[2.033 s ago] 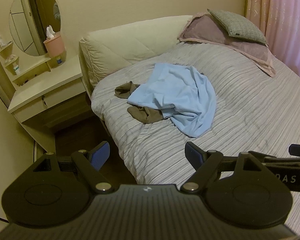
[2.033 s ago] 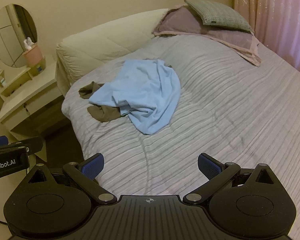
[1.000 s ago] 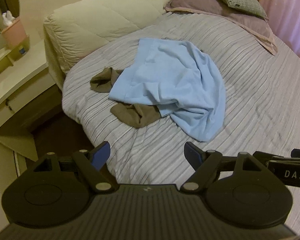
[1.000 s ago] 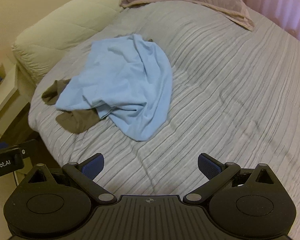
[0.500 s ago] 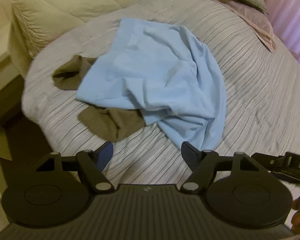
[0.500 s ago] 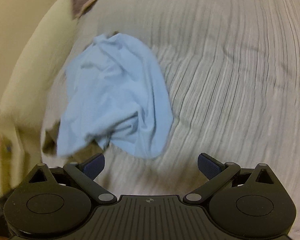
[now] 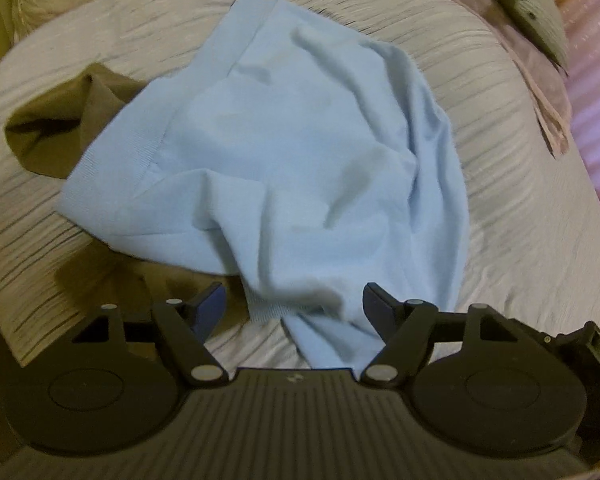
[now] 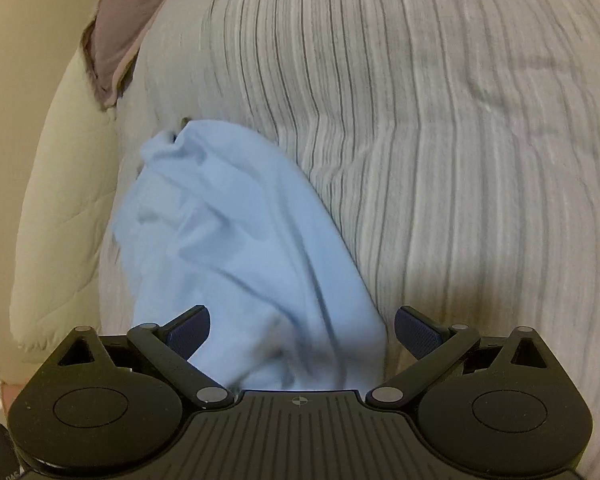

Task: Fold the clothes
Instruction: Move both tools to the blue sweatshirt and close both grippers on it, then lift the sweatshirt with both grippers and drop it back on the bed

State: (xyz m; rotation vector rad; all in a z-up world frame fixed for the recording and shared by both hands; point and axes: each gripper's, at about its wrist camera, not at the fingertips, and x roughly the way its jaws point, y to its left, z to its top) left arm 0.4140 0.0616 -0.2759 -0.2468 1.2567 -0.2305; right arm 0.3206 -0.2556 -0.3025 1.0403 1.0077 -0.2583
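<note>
A crumpled light blue garment point(image 7: 292, 168) lies on the striped grey bed point(image 7: 520, 240), partly over a brown garment point(image 7: 60, 128). My left gripper point(image 7: 294, 306) is open, its jaws on either side of the blue garment's near hem, just above it. The blue garment point(image 8: 236, 248) also fills the lower left of the right wrist view. My right gripper point(image 8: 302, 330) is open over the garment's near end, with the cloth between the jaws. Whether either gripper touches the cloth I cannot tell.
A cream quilted headboard point(image 8: 60, 184) runs along the bed's left side in the right wrist view. Mauve and grey pillows point(image 7: 540, 28) lie at the far right of the left wrist view. Pink curtains point(image 7: 596, 92) hang beyond them.
Both grippers have moved in close over the blue garment, which now sits between each pair of jaws. The right gripper has swung round toward the headboard. Both stay open.
</note>
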